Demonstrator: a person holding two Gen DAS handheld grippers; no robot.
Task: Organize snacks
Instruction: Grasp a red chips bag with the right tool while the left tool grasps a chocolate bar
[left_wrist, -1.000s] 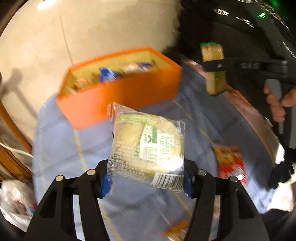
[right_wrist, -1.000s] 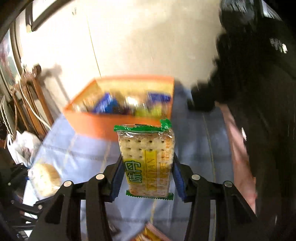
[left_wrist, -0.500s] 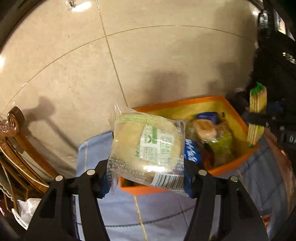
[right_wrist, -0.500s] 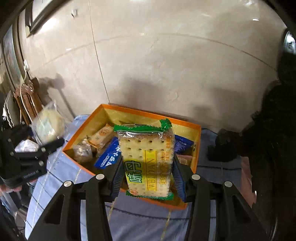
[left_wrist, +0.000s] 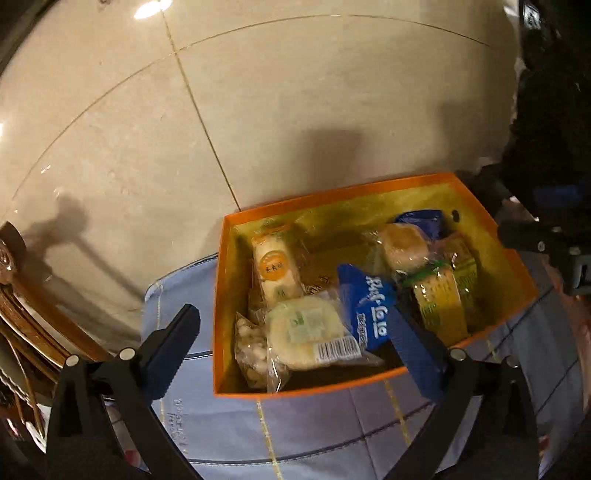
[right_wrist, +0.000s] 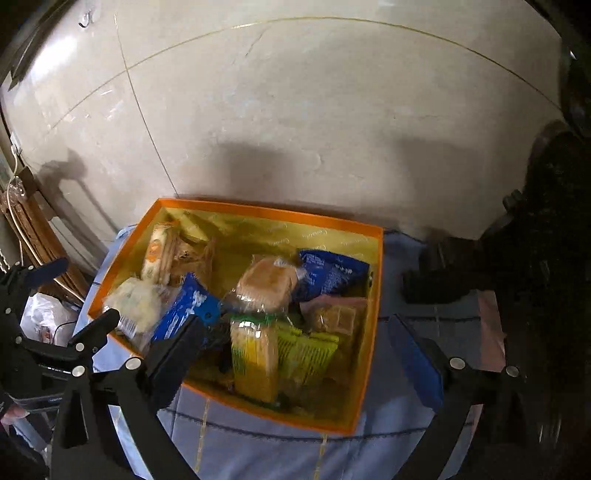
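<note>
An orange box (left_wrist: 369, 380) with a yellow inside stands on the blue cloth and holds several snacks. The clear-wrapped bun (left_wrist: 308, 334) lies in its near left part, also in the right wrist view (right_wrist: 138, 304). The green-and-yellow cracker pack (right_wrist: 255, 354) lies in the near middle, also in the left wrist view (left_wrist: 439, 301). My left gripper (left_wrist: 291, 332) is open and empty above the box's near left. My right gripper (right_wrist: 295, 332) is open and empty above the box's near side. The left gripper shows in the right wrist view (right_wrist: 66, 306).
A blue packet (left_wrist: 367, 306), a round bun (left_wrist: 402, 245) and an orange-labelled pack (left_wrist: 277, 269) also lie in the box. The blue cloth (left_wrist: 314, 432) covers the table. A tiled wall stands right behind the box. A wooden chair (left_wrist: 22, 295) is at the left.
Both grippers opened and dropped their snacks: the bun and the cracker pack now lie in the orange box. Both cameras look more steeply down into the box.
</note>
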